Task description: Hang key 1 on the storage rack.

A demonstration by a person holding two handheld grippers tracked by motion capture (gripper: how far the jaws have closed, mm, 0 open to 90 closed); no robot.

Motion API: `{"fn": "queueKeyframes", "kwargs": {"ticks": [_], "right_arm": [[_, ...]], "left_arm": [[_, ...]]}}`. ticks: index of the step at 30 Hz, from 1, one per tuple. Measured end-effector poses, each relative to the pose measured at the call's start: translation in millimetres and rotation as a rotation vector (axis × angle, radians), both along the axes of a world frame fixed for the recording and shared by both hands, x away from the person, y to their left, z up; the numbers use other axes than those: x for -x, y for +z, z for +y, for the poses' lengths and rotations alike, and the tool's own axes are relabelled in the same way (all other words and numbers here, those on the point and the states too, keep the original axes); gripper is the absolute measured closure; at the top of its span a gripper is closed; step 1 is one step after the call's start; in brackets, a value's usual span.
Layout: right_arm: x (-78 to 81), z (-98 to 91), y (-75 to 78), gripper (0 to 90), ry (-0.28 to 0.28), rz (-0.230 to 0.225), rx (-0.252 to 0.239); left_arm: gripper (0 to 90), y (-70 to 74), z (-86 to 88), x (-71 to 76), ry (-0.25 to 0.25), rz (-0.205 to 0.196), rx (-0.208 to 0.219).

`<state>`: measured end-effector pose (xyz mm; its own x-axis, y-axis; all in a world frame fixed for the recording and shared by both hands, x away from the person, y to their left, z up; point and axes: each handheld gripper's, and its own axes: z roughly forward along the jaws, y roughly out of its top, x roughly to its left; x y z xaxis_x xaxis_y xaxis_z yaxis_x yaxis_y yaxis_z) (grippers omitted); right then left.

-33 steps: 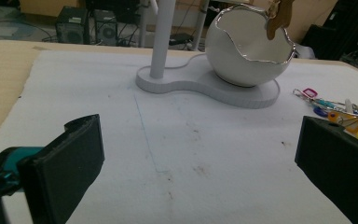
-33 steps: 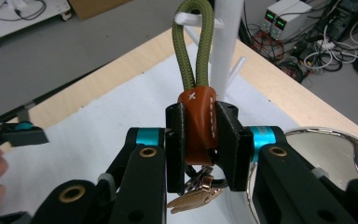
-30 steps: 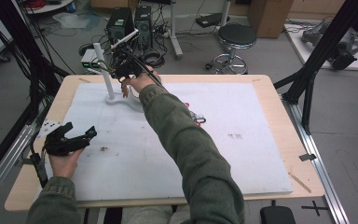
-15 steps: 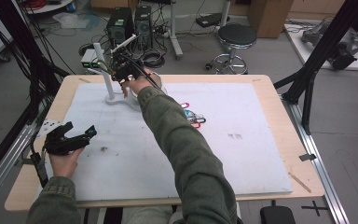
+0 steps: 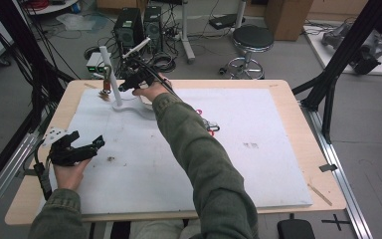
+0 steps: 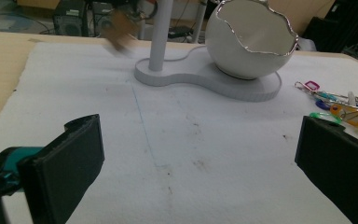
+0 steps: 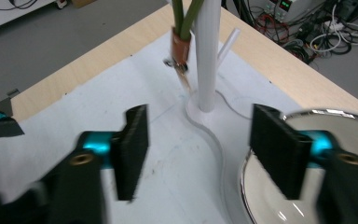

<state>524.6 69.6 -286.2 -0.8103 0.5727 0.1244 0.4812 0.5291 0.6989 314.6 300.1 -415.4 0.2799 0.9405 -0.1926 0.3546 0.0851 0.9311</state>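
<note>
**Inspector A:** In the upper left of the high view, the right tool (image 5: pixel 129 82) is hovering beside the white stand (image 5: pixel 110 74). Its own view is showing the two black pads standing wide apart with nothing between them. A small brown tag (image 7: pixel 180 46) is hanging on a green cord from the stand's post, in the upper middle of that frame, clear of the pads.

**Inspector B:** The left tool (image 5: pixel 77 148) is lying at the lower left of the high view, resting on the white mat (image 5: pixel 258 164) that is covering the desk (image 5: pixel 298 94). Its pads are also gaping, gripping nothing. I am judging that hand idle.

**Inspector A:** On progress: one tag is hanging on the stand, so I am reading that part as done. A bunch of keys with coloured fobs (image 6: pixel 342 105) is lying at the right edge of the left tool's view, near the stand's base and apart from the egg-shaped bowl (image 6: pixel 251 39). I am taking those as work remaining.

**Inspector B:** Limits: the tag is blurring in both tool views, so I am not making out its fitting. The hook carrying the cord is cut off at the top of the right tool's view. In the high view the person's sleeve (image 5: pixel 199 159) is covering most of the bowl and part of the keys. The bowl's inside is showing little, so I cannot tell whether it is holding anything
</note>
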Motion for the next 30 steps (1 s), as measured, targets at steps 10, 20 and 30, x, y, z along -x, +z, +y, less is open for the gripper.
{"fn": "queueKeyframes", "kwargs": {"ticks": [10,20,30], "right_arm": [[9.0,-26.8,6.4,2.0,-0.014,0.022,0.027],[21.5,-58.7,6.2,1.2,-0.043,0.012,0.023],[32.6,-87.0,2.9,1.2,-0.081,-0.002,-0.001]], "left_arm": [[1.7,-0.7,-1.3,-0.8,0.000,0.007,-0.012],[1.7,-0.7,-2.7,-1.0,-0.001,0.007,-0.009],[1.7,-0.2,-3.5,-0.1,-0.009,0.004,-0.018]]}}
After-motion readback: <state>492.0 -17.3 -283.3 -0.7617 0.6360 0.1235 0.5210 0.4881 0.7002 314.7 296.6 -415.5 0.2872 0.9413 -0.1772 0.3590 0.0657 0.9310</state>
